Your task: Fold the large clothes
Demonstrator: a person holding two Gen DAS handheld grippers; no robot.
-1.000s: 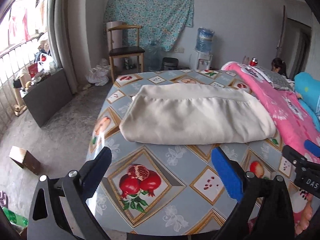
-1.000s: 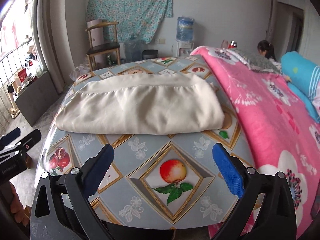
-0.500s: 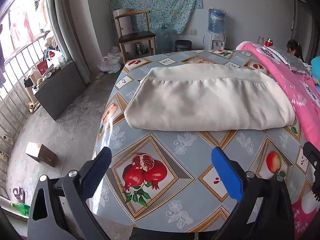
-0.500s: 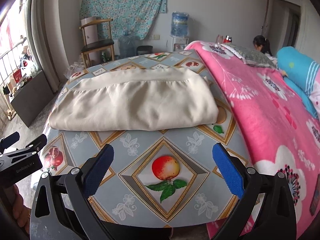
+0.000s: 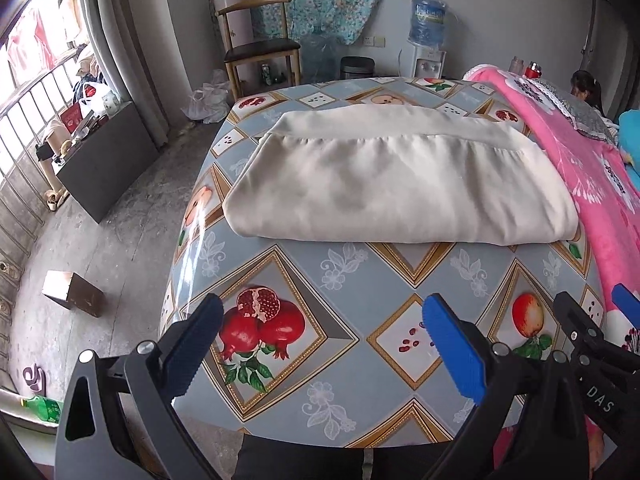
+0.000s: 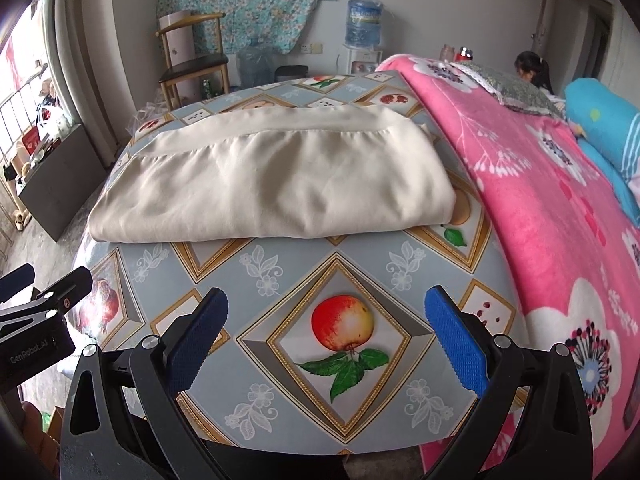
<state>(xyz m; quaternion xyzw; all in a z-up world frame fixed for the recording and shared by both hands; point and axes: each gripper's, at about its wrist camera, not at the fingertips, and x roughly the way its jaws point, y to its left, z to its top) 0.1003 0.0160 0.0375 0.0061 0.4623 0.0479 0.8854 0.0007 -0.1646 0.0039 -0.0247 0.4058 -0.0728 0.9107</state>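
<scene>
A cream garment (image 5: 396,184) lies folded into a thick rectangle on the far half of the table (image 5: 348,280); it also shows in the right wrist view (image 6: 272,184). My left gripper (image 5: 324,344) is open and empty, held above the table's near edge, well short of the garment. My right gripper (image 6: 326,340) is open and empty too, above the near edge over a printed apple. Each gripper shows at the edge of the other's view: the right one (image 5: 600,344), the left one (image 6: 36,312).
The table has a grey-blue fruit-print cover. A bed with a pink floral blanket (image 6: 540,184) adjoins its right side. A wooden chair (image 5: 260,48), a water dispenser (image 5: 428,36) and a person (image 6: 532,72) are at the back. A small box (image 5: 72,294) lies on the floor at left.
Both grippers have drawn back and risen from the garment, so more of the table's near part shows. The garment has not moved. Both stay open.
</scene>
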